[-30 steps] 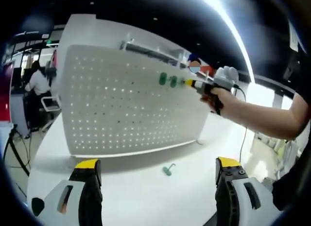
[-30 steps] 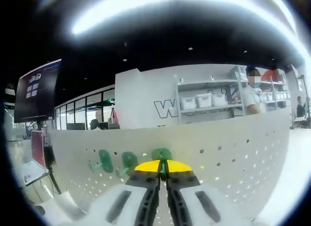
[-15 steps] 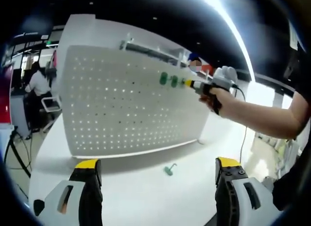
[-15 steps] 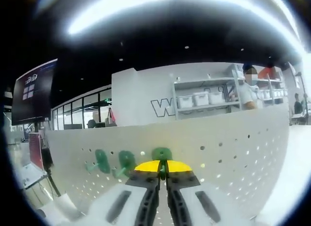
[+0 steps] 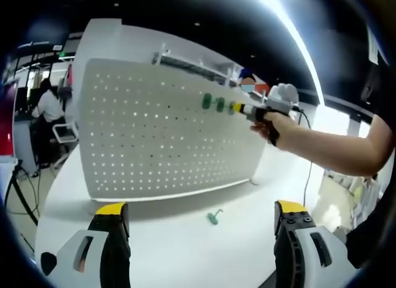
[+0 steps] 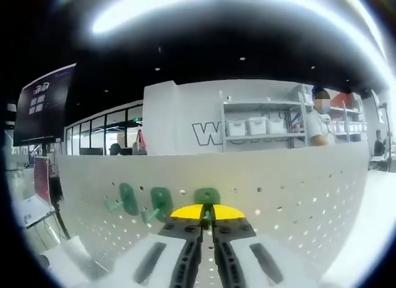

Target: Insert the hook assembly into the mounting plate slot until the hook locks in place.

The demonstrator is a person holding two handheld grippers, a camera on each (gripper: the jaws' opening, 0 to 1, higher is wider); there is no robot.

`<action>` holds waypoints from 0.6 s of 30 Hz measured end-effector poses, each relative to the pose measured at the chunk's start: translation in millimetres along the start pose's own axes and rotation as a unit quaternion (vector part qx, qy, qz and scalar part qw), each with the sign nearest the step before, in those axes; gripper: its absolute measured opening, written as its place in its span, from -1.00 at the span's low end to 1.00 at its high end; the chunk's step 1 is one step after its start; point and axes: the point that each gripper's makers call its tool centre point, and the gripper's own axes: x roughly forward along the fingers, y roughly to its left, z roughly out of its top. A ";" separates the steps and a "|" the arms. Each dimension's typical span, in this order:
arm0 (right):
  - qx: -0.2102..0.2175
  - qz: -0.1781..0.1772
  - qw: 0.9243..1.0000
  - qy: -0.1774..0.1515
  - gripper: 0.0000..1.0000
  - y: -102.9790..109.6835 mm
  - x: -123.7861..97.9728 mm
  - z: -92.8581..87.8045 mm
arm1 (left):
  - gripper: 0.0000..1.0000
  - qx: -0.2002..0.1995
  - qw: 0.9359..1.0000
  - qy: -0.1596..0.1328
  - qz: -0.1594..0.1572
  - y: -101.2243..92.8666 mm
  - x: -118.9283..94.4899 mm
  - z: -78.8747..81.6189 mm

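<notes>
Right gripper (image 6: 206, 221) jaws pinch a green hook (image 6: 206, 196), pressed against the pegboard (image 6: 291, 176) near its top edge, next to two hooks (image 6: 143, 201) already seated. Hook's long axis runs straight ahead along the jaws into the board, so the coming move looks like a push forward. Left gripper (image 5: 201, 229) jaws spread, holding nothing, low over the surface (image 5: 185, 251); a spare hook (image 5: 214, 217) lies ahead of them near the board's bottom edge.

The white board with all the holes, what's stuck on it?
Three green hooks sit on the pegboard: two hang free, the third is partly covered by the right gripper pinching it.
</notes>
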 end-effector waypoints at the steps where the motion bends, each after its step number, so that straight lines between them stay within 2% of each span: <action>1: 0.002 0.000 1.000 -0.001 -0.92 0.1 -1.1 1.0 | 0.97 0.008 1.000 0.005 0.002 0.2 -0.7 -1.7; 9: 0.010 0.002 1.000 0.000 -0.65 1.0 -5.3 9.3 | 0.97 0.008 1.000 0.006 0.004 -1.1 -5.3 -2.8; 13: 0.003 0.001 1.000 -0.011 -0.65 1.4 -8.6 21.8 | 0.97 0.018 1.000 0.010 0.005 -2.1 -6.9 -3.1; 16: 0.004 0.004 1.000 -0.022 -0.63 2.3 -10.2 34.1 | 1.00 0.012 1.000 0.001 0.000 -4.5 -8.8 0.9; 18: -0.012 0.009 0.999 -0.034 -0.63 3.9 -11.1 43.5 | 1.00 0.015 1.000 -0.002 0.004 -4.2 -10.6 2.6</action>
